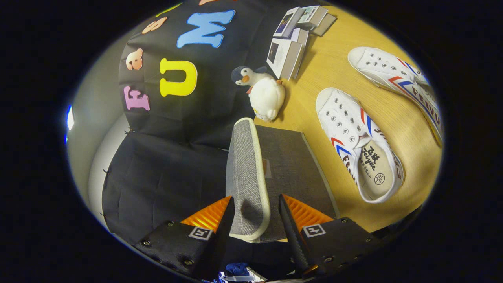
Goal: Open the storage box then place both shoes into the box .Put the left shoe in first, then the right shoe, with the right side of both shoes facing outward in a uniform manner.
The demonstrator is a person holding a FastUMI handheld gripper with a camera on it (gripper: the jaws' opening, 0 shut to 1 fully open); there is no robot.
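Storage box [290, 165], grey fabric, sits on a light wooden tabletop [334, 74] against the booth's black cloth wall [165, 165]; its lid [248, 177], grey with a pale trimmed edge, stands raised on edge between the gripper [255, 214] fingers. Both fingers are spread apart with the lid's edge in the gap; the left finger lies at or very near the lid, the right finger shows a gap, so a firm clamp cannot be confirmed. Two white canvas shoes with red and blue stripes lie on the tabletop to the right of the box: the near shoe [359, 145] just beside the box, its opening facing up, and the far shoe [397, 80] beyond it, well apart from the box and partly cut off at its heel end. A plush penguin [264, 93] lies just beyond the box, near the wall. A cluster of small cardboard boxes [292, 43] stands farther back. The box interior is hidden behind the raised lid. Bare tabletop lies open between the two shoes and between the shoes and the cardboard boxes.
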